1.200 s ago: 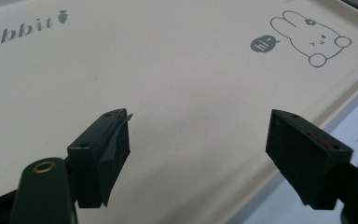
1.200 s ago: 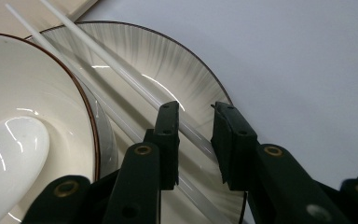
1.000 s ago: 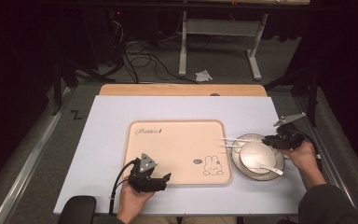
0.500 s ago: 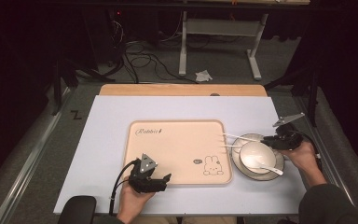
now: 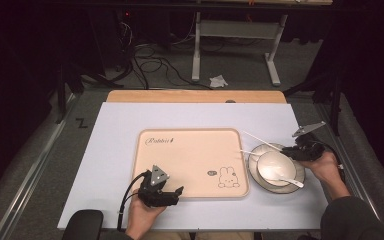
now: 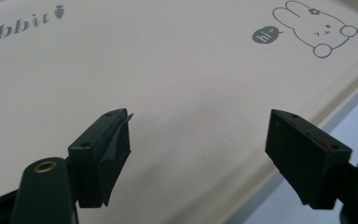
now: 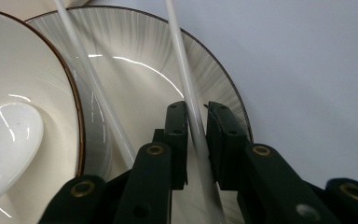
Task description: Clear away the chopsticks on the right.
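Pinched close around one white chopstick (image 7: 193, 112), my right jaws have just been closing, and in the right gripper view that stick runs from between them straight up to the top edge of the frame. A second chopstick (image 7: 93, 88) lies just to its left, outside the jaws, slanting to the upper left. Both rest on the grey-rimmed plate (image 7: 205, 70), whose rim curves across the upper middle. At the left edge sits the bowl (image 7: 23, 74) with a spoon (image 7: 4, 140) at lower left.

From the left gripper view, my left jaws stand spread wide with nothing between them, low in the frame over the beige tray (image 6: 177, 93). A rabbit drawing (image 6: 314, 25) sits at upper right.

In the high view, my right gripper (image 5: 292, 151) is at the right of the frame, at the plate's (image 5: 296, 182) upper right rim, and the chopsticks (image 5: 257, 138) reach from it toward the upper left, their tips just beside the tray's (image 5: 190, 150) right edge. Bowl (image 5: 274, 165) and spoon (image 5: 290, 181) sit on the plate. My left gripper (image 5: 175, 192) hovers at the tray's lower edge, lower centre, well apart from the plate.
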